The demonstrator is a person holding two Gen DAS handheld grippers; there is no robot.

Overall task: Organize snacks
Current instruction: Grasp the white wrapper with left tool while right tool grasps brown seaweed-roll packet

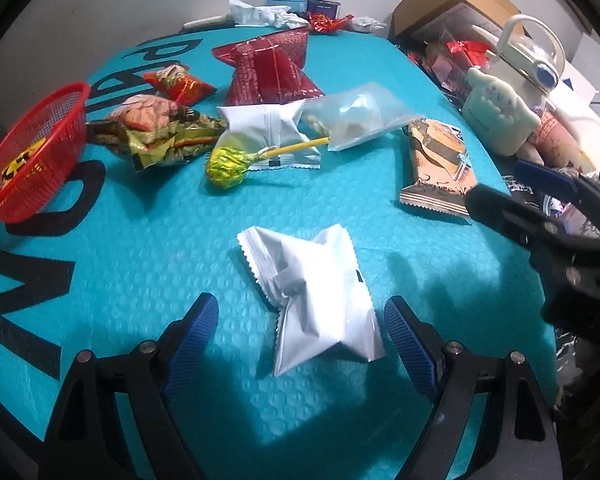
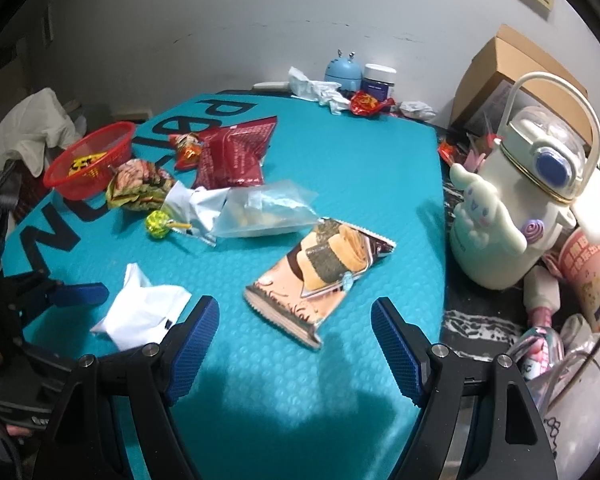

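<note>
My left gripper (image 1: 298, 344) is spread wide, the crumpled white foil snack packet (image 1: 314, 292) lying between its fingers; my right gripper (image 2: 294, 344) gapes empty. Closing off-centre could squirt the slick packet sideways.

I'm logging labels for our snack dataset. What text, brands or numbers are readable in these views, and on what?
Big black letters on the teal mat: cut off and overlapped; "N" and "D" read clearly, no whole word.
Cream bottle: a small word, too blurred to read.
Red snack bag: fine print, too small.
Pink cup: red characters, blurred.
Brown wafer packet: no legible text.
</note>
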